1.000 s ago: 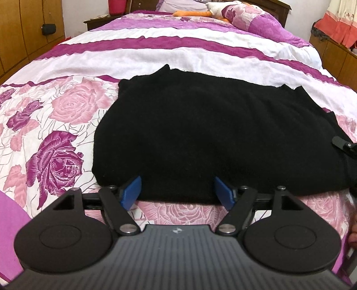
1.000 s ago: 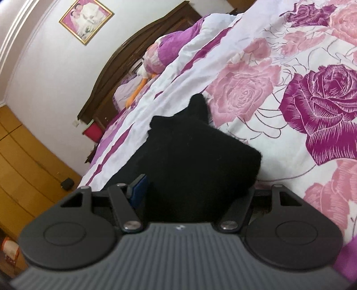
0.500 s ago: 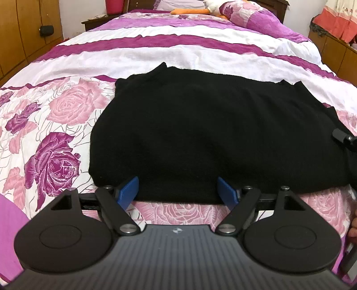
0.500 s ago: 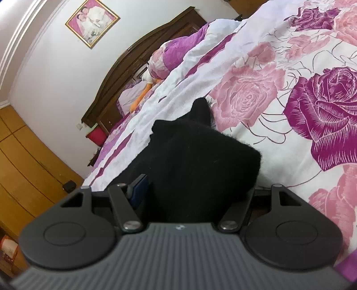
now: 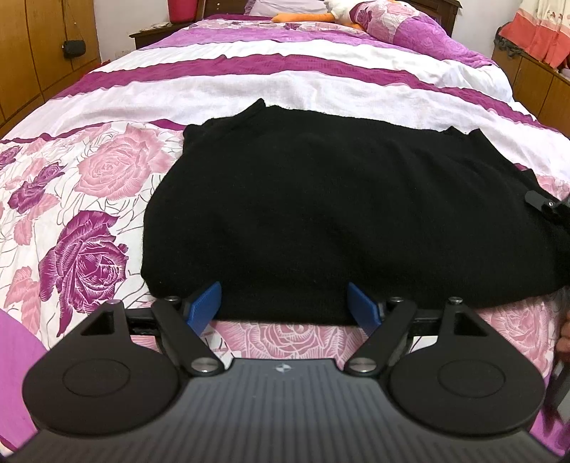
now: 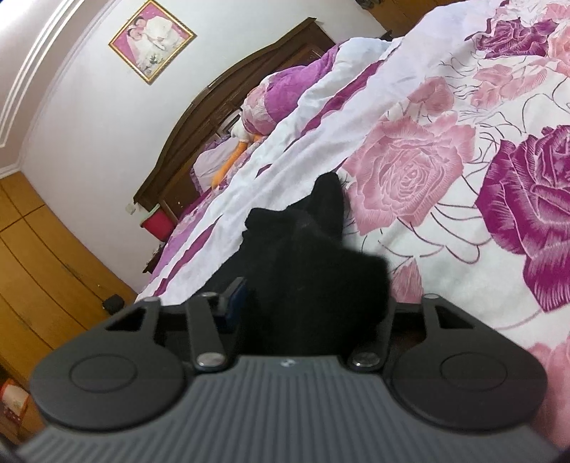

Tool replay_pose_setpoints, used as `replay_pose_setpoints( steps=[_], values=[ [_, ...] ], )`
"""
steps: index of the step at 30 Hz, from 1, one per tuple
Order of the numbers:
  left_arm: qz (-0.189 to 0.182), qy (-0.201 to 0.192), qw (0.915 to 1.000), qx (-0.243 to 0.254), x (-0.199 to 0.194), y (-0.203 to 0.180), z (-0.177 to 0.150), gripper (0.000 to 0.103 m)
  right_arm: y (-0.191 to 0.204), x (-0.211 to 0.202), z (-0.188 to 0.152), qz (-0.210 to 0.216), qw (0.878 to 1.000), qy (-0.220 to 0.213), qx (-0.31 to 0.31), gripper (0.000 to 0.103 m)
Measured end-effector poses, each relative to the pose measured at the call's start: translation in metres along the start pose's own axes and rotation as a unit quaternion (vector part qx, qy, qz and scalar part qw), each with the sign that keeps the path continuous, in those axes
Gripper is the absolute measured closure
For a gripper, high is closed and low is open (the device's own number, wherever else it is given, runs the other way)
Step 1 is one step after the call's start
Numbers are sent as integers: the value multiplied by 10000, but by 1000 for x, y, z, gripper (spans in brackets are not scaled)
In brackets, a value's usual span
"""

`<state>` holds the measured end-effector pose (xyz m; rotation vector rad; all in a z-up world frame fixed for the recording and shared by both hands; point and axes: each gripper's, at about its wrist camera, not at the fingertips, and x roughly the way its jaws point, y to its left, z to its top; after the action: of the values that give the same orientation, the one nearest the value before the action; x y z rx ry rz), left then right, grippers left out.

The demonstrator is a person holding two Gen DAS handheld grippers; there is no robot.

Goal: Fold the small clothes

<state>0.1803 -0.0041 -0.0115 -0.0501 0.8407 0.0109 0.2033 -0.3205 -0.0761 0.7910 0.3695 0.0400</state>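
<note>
A black knit garment point(image 5: 338, 213) lies spread flat on the floral bedspread point(image 5: 89, 199). My left gripper point(image 5: 284, 306) is open, its blue fingertips point(image 5: 206, 302) straddling the garment's near edge. In the right wrist view the garment point(image 6: 313, 277) bulges between the fingers of my right gripper point(image 6: 310, 306). The left blue finger point(image 6: 237, 297) shows; the right finger is hidden by cloth. The right gripper's tip point(image 5: 541, 203) also shows at the garment's right side in the left wrist view.
Pillows and a plush toy point(image 5: 313, 12) lie at the head of the bed. A wooden headboard point(image 6: 228, 96) and wardrobe point(image 6: 46, 263) stand behind. A red container point(image 6: 156, 224) sits on a nightstand. A cabinet point(image 5: 534, 82) is at the right.
My left gripper has drawn slightly nearer the garment's edge, fingers staying open. The right view has tilted a little, with the cloth bunching higher between its fingers.
</note>
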Motion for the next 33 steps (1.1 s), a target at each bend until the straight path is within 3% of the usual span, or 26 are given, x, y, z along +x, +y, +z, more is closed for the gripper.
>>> replay_pose_setpoints(
  steps=[3,7,8,21,33],
  values=[
    [-54,19,10000,-13,-3,2,-1,21,0,4,6,-29,9999,-18,137,54],
    [-190,32,9997,-114,-13,8,-3,21,5,11,11,-154,9998,-12,119,80],
    [-216,29,9997,-117,-16,10,-4,21,7,11,12,-169,9998,-16,108,82],
    [-62,-127,9994,-320,-42,44,-2,21,60,-4,30,38,9982,-116,-582,86],
    [-23,-239,9982,-555,-59,87,10,21,152,4,23,462,9884,-123,-1443,89]
  ],
)
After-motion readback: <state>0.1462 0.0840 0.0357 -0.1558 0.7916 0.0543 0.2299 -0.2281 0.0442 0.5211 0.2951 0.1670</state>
